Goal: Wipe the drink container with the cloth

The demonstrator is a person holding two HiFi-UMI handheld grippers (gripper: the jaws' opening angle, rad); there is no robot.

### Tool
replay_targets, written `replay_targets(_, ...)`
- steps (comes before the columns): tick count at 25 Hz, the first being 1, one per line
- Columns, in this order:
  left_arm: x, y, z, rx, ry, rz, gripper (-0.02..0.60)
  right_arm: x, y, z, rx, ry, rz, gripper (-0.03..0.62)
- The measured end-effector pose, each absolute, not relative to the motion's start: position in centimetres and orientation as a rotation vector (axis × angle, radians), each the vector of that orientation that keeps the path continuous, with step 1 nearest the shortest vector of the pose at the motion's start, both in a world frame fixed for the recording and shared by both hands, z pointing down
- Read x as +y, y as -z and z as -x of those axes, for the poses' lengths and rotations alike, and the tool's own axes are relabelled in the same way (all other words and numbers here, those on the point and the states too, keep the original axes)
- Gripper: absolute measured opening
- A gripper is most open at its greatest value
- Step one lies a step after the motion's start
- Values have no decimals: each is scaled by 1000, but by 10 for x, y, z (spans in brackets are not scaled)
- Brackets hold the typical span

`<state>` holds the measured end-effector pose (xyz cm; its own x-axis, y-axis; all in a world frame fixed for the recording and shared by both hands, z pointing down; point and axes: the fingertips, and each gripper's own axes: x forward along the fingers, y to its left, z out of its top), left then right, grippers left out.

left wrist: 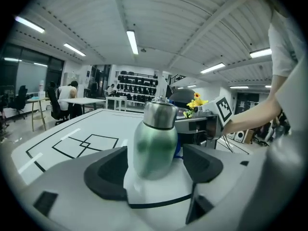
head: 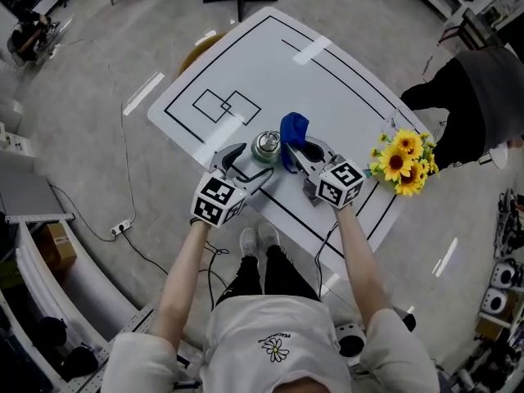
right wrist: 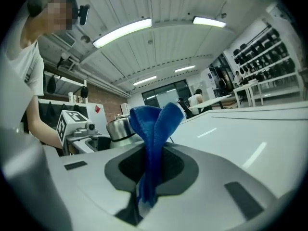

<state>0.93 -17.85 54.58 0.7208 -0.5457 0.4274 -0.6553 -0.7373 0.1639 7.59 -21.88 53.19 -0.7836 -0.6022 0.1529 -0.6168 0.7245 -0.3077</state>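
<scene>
1. Task object: the drink bottle (left wrist: 155, 143) stands upright on the white table (head: 327, 80), near the edge closest to the person. It has a green body with a steel shoulder and cap.
2. Left gripper (left wrist: 156, 170): we find its jaws spread wide, one on each side of the bottle's base. A gap shows on the 3 o'clock side, so the bottle is not clamped.
3. Right gripper (right wrist: 151, 170): its jaws are pressed together on a blue cloth (right wrist: 153, 124). The cloth's folded end stands up above the pinch.
4. Relative position, head view: the cloth sits just beside the bottle at its 3 o'clock. We cannot tell whether they touch.
5. Table markings: black lines frame the top. Two overlapping drawn squares (head: 227, 105) lie at 10 o'clock from the bottle, and a white tape strip (head: 311, 49) at 1 o'clock.
6. Other items: a bunch of yellow flowers (head: 403, 160) sits at 3 o'clock from the bottle, at the table edge.
7. Writing: each gripper's cube carries black-and-white square markers without letters. The person's white shirt shows a daisy print (head: 276, 349) under a line of text too small to read.
8. Bystander: a person in dark clothing (head: 483, 97) stands at 2 o'clock, beyond the flowers.
</scene>
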Motion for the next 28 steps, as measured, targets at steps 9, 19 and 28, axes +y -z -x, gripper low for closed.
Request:
replay_targets(9,-182,-559,-19,-888,-512,-2612,348,-217,-536,-71,-2896,-614,-997,41)
replay_targets(19,-172,-563,-17,-892,-613,-2621,348,-191,-537,-73,-2856,-609,-1002,41)
replay_targets(28,-146,-563,-7,-903,-628,-2593,348,-161,-534,-55,-2826,-535,-950,41)
